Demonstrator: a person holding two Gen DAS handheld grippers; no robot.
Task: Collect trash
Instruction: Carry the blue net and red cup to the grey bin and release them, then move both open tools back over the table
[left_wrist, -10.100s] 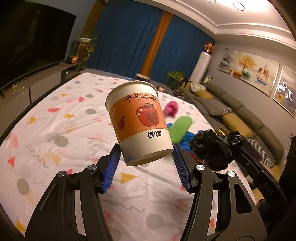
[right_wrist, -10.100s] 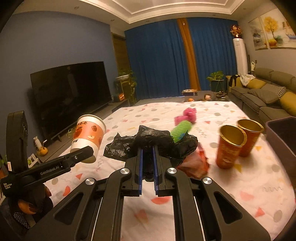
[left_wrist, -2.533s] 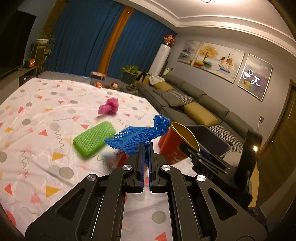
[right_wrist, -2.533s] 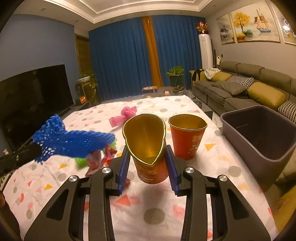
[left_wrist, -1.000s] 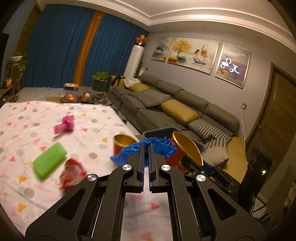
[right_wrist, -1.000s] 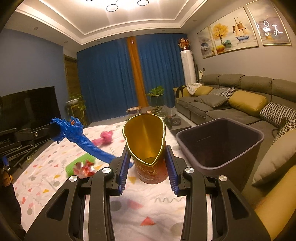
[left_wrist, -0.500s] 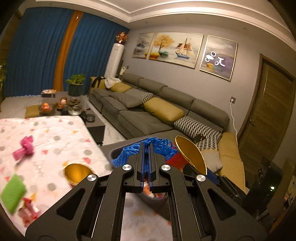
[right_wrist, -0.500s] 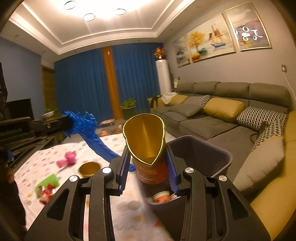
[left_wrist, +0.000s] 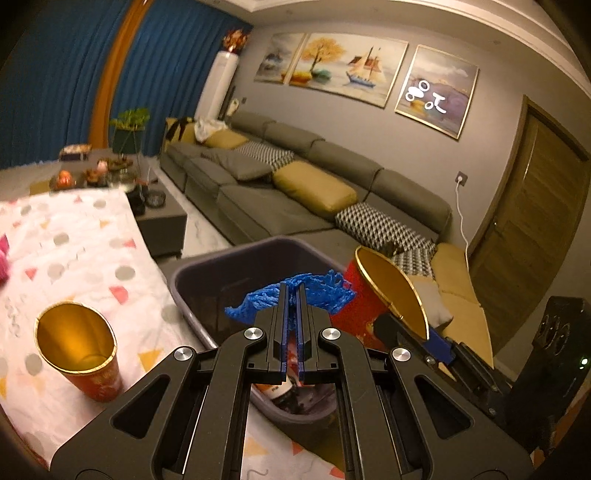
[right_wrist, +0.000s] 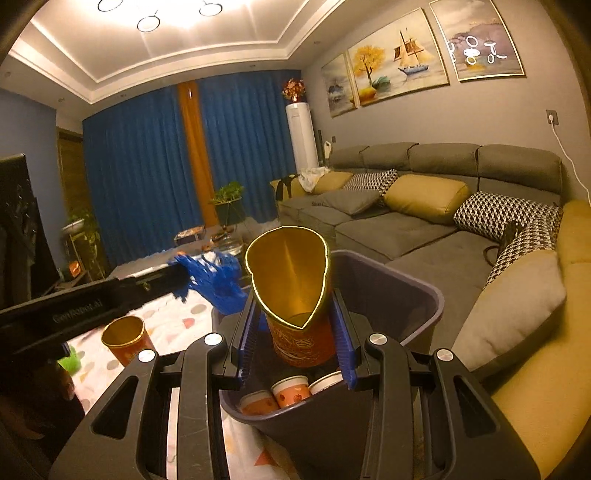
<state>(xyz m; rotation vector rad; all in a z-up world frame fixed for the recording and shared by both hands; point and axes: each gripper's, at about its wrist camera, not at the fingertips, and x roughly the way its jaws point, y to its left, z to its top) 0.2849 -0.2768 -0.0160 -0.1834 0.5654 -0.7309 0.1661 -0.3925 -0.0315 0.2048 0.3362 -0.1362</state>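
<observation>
My left gripper (left_wrist: 292, 291) is shut on a blue foam net (left_wrist: 325, 293) and holds it over the dark grey trash bin (left_wrist: 207, 266). My right gripper (right_wrist: 295, 314) is shut on a squashed red paper cup with a gold inside (right_wrist: 295, 280), held above the same bin (right_wrist: 424, 291). That cup also shows in the left wrist view (left_wrist: 388, 291), and the net in the right wrist view (right_wrist: 214, 280). Several white and orange paper cups (right_wrist: 291, 391) lie in the bin. A second red and gold cup (left_wrist: 79, 354) stands on the patterned cloth beside the bin.
The table with the patterned cloth (left_wrist: 74, 251) lies left of the bin. A green foam net (right_wrist: 70, 362) and a pink scrap (left_wrist: 3, 254) lie on it. A grey sofa with cushions (right_wrist: 424, 206) runs along the right wall behind the bin.
Both grippers have moved further over the bin with the net and the cup still held. The bin is closer and its inside shows in the right wrist view.
</observation>
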